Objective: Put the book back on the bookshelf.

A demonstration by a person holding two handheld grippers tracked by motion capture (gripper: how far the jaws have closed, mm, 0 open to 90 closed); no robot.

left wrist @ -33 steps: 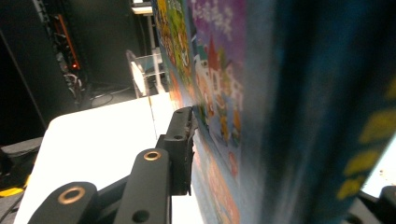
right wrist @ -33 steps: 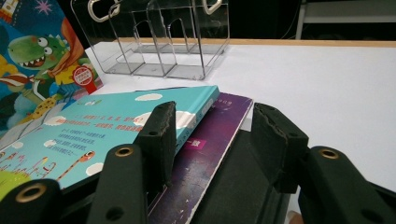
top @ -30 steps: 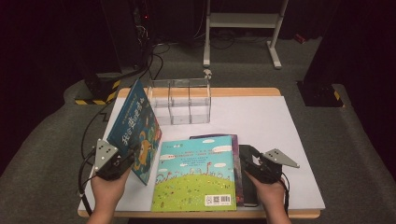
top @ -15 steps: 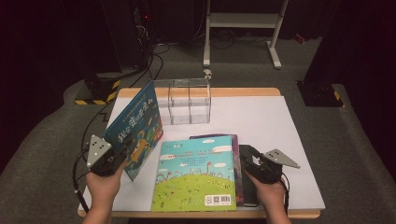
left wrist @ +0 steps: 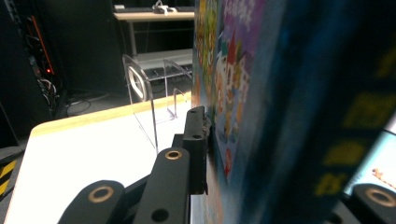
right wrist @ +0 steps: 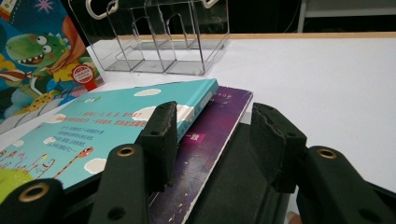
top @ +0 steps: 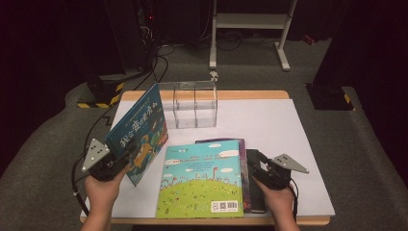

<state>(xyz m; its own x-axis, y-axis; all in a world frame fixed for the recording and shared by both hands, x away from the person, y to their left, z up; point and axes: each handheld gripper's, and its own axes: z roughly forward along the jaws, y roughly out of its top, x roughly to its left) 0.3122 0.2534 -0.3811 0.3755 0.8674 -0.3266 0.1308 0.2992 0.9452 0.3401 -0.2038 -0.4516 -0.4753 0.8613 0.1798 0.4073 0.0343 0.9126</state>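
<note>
The dinosaur book [top: 139, 132] stands tilted at the tabletop's [top: 288, 144] eight o'clock, clamped by the left gripper [top: 126, 155], whose jaws have just eased slightly. A clear rack [top: 195, 103] sits at its two o'clock, stacked books [top: 202, 180] at four. The right gripper [top: 255, 161], half-open, rests over the stack's right edge, gripping nothing.

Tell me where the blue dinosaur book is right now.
In the high view, the blue dinosaur book stands tilted at the table's left, clamped in the left gripper, between the clear rack and the flat green-and-blue book.
</note>
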